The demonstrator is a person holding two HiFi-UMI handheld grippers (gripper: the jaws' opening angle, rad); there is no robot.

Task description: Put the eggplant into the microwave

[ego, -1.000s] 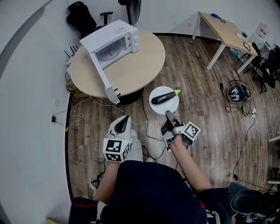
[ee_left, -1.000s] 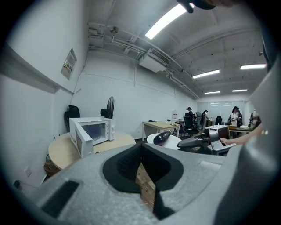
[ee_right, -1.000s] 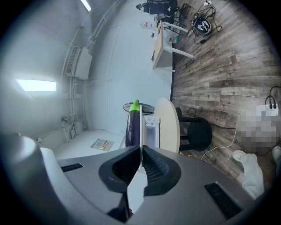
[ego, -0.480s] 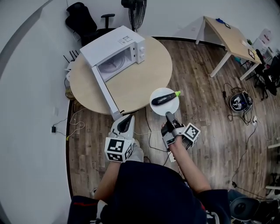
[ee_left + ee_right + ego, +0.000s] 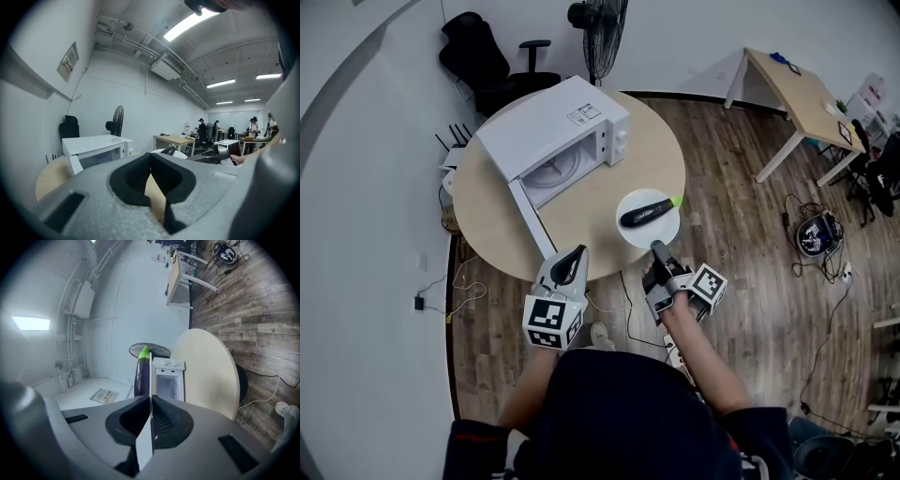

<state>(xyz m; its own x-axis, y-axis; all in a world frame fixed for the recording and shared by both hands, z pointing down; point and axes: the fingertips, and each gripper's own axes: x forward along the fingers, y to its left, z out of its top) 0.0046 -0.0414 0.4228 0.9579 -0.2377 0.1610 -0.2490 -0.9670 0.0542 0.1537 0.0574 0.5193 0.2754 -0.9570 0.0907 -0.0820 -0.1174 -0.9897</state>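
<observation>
As the right gripper (image 5: 657,248) is clenched on the near rim of a white plate (image 5: 664,231), the eggplant (image 5: 645,213) rides loose on that plate, lying across it, green stem end to the right. The plate is over the right edge of the round table (image 5: 609,192); whether it touches the top can't be told. The left gripper (image 5: 575,253) has its jaws together with nothing in them and sits at the near table edge, just beside the tip of the open door (image 5: 532,219). The microwave (image 5: 551,127) stands on the far left of the table with its cavity (image 5: 555,172) open toward the person.

The step looks like carrying the plate to the cavity. The plate should be held level, since the eggplant is rounded and could roll off. The pinch is at one rim only, so the far side may droop, which calls for a slow move. The approach should come from the right of the door, entering low and square, clear of the cavity frame.
</observation>
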